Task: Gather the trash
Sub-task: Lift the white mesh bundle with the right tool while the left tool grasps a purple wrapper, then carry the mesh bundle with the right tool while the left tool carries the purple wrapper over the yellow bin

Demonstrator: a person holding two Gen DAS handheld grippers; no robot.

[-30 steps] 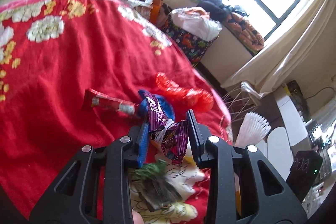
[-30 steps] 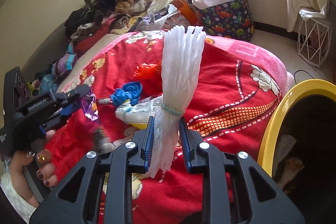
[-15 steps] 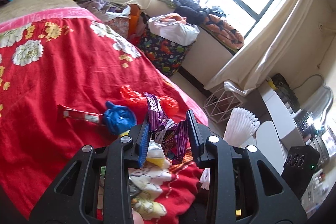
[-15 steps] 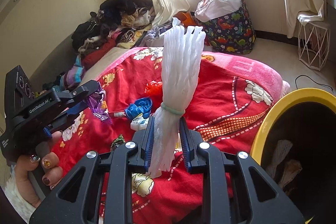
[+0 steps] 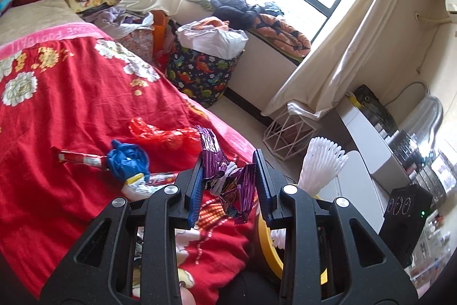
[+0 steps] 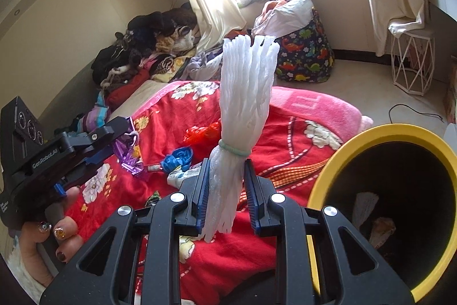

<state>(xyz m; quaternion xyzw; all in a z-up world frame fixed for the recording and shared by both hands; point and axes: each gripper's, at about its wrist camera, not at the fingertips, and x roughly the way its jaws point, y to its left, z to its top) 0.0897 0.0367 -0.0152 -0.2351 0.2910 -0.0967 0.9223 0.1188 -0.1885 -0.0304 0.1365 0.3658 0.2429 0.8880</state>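
Left gripper clamps a purple wrapper mid-frame; right gripper clamps a white foam bundle, yellow bin lower right.

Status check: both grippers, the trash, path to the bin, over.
Left gripper shut on purple wrapper. Right gripper shut on white foam netting. Yellow bin open, unobstructed.

Your purple wrapper is crumpled and held above the red blanket. Your white foam netting bundle, tied with a green band, stands upright. A blue bag, red bag and red wrapper lie on the blanket.
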